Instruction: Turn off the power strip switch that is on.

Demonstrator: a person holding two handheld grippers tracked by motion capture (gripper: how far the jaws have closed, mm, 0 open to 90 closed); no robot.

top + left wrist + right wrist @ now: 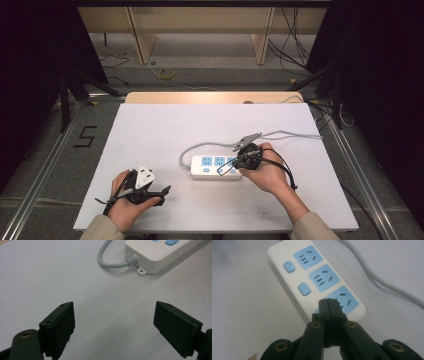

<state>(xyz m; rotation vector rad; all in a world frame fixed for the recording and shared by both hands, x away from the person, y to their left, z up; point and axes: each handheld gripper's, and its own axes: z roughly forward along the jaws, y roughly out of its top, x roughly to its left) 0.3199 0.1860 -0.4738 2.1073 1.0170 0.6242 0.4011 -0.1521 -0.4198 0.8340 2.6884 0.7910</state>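
A white plastic power strip with three blue sockets and blue switches point(216, 167) lies on the white table point(150, 135). The right gripper point(328, 302), jaws pressed together with nothing between, has its tips on the strip's near end, apparently on the third switch, which they hide. The strip's grey cable point(186, 152) loops away at ten o'clock. The left gripper point(113, 322) rests at the strip's eight o'clock, jaws wide apart, nothing between them.

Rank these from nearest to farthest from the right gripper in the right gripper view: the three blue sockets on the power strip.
1. Socket at the strip's near end, right at the shut right gripper fingers.
2. Middle socket, one step farther up the power strip.
3. Far-end socket, at the top.
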